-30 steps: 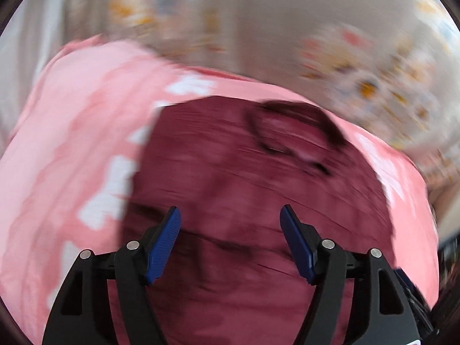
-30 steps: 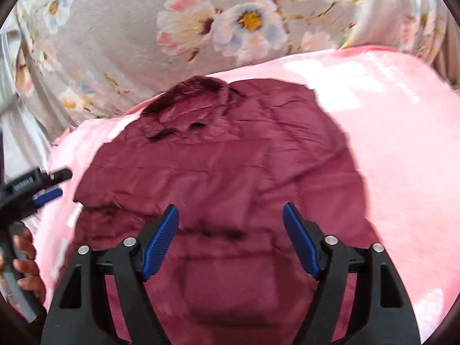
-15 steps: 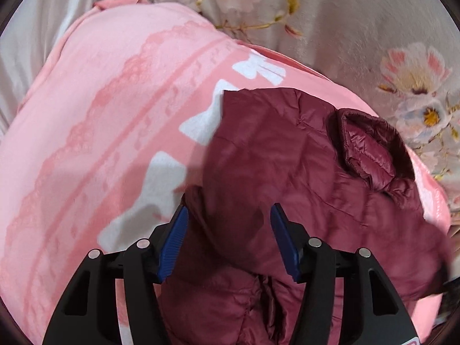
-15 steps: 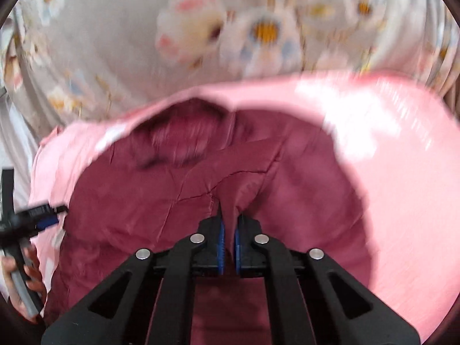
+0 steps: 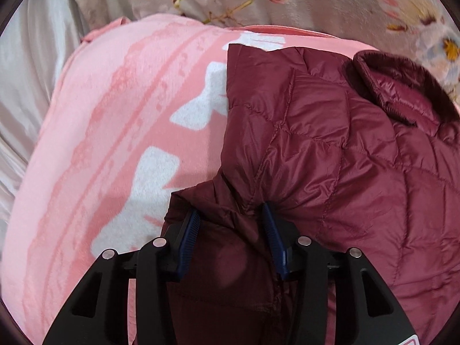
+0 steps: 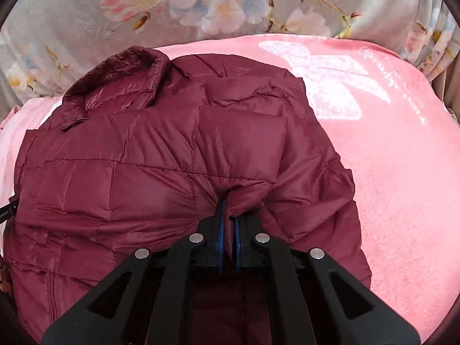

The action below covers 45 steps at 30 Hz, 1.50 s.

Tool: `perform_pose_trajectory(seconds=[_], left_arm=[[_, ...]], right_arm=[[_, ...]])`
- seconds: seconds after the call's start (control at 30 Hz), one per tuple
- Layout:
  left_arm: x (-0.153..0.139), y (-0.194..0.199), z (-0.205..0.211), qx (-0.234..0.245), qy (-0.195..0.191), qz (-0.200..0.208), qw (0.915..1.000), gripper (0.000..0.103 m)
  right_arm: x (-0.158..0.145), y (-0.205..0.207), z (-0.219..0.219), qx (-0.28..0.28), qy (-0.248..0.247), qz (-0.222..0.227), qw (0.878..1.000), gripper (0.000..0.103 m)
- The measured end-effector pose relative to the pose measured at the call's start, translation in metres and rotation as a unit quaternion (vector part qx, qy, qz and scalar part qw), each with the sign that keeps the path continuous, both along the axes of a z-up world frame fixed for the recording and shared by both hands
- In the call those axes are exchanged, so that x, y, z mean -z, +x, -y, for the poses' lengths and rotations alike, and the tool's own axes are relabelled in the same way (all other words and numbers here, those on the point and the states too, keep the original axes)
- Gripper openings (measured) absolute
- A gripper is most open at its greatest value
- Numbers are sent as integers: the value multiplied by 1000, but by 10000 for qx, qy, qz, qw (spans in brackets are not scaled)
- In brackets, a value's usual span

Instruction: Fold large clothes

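Maroon quilted jacket [image 6: 178, 172] lies spread on a pink blanket [image 6: 402, 172]; it fills the centre and left of the right wrist view, and the centre and right of the left wrist view; collar [image 6: 120, 77] sits upper left in the right wrist view, upper right in the left wrist view; floral sheet [image 6: 201, 8] runs along the top of both frames.

Right gripper [image 6: 228, 230]: tongs pressed nearly together, pinching a thin ridge of jacket fabric at lower centre; cloth puckers toward the tips, so the bite looks real but shallow.

Left gripper [image 5: 231, 230]: tongs partly closed around a thick bunch of jacket fabric at lower centre, a gap remaining between the blue pads [image 5: 189, 238]; fabric fills that gap; whether the pads actually bear down on it, I cannot tell.

Judged step: both sides taken up, ready to carry a fold across the body of the jacket.

Risks from here:
- slick shell fabric may slide out of the right pinch once the load comes on; cause, small bite on a puffy layer
- left bunch may drop if the tongs are not fully closed on it; cause, bulk holding the pads apart
- only the top layer may be caught on either side; the fold would then drag unevenly and skew
- the blanket may ride along if a pad snags it; not visible under the jacket
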<state>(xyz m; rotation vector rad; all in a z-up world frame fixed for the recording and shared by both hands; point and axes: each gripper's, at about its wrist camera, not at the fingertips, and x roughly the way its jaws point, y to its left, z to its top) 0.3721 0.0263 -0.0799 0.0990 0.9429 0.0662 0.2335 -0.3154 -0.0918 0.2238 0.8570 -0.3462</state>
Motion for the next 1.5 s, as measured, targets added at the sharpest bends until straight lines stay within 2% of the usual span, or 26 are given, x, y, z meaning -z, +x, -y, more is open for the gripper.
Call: perform_pose_trajectory(seconds=[0.13, 0.2, 0.3, 0.4, 0.47, 0.53, 0.7, 0.77, 1.07, 1.37, 1.5], left_arm=[[-8, -5, 5, 54, 320, -5, 9995, 46], [-25, -13, 3, 127, 332, 186, 9992, 46], [-64, -23, 8, 261, 108, 562, 9980, 47], [-86, -21, 27, 502, -284, 616, 9964, 53], [-87, -20, 49, 646, -395, 563, 9955, 54], [-76, -16, 69, 698, -338, 452, 9960, 54], [-28, -6, 100, 771, -217, 6, 9968, 54], [-13, -6, 103, 759, -113, -1, 9971, 55], [5, -15, 103, 701, 27, 411, 9967, 62], [5, -17, 108, 689, 154, 460, 9964, 63], [4, -17, 108, 658, 129, 457, 9967, 65]], right_arm=[[-17, -6, 2, 119, -102, -42, 9999, 12], [-40, -22, 2, 283, -233, 260, 9990, 21], [-79, -33, -10, 183, -321, 807, 9961, 23], [-97, -14, -34, -292, -224, 973, 9946, 23], [-93, 0, -46, -522, -155, 926, 9942, 23], [-74, 20, -58, -659, -151, 708, 9952, 23], [-23, 40, -73, -765, -66, 202, 9968, 23], [-9, 43, -72, -777, -39, 110, 9969, 22], [0, 42, -78, -775, -157, 142, 9968, 22], [0, 43, -74, -790, -64, 151, 9967, 22], [-1, 43, -70, -812, 137, 215, 9964, 25]])
